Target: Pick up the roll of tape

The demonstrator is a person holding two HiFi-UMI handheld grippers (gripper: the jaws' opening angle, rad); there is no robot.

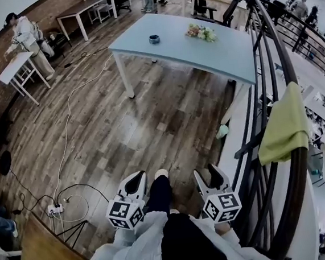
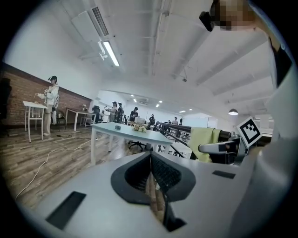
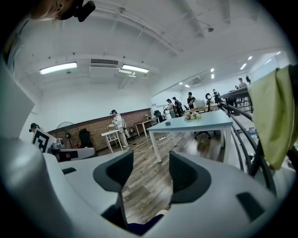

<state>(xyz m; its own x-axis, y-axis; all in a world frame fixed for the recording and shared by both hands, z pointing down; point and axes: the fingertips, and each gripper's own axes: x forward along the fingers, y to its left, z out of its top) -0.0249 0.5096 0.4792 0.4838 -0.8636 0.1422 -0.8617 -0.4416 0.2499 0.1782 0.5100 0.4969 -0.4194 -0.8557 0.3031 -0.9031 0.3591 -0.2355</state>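
A person stands on a brown wood-plank floor (image 1: 122, 130), holding a grey two-jaw tool in each hand close to the body. The left tool (image 1: 136, 182) is clenched: its dark ribbed pads (image 2: 160, 174) meet with nothing between them. The right tool (image 1: 209, 178) is released, its jaws standing wide apart with only floor showing in the gap.

The task's thing, a small dark roll of tape (image 1: 154, 39), lies well ahead of both tools on a pale blue-grey rectangular table (image 1: 200, 51), far from either tool. A small bunch of pale flowers (image 1: 201, 33) lies on the same table, to the right of the tape.

Just to the right of the right tool runs a dark metal railing (image 1: 270, 64) with a yellow-green cloth (image 1: 284, 121) draped over it.
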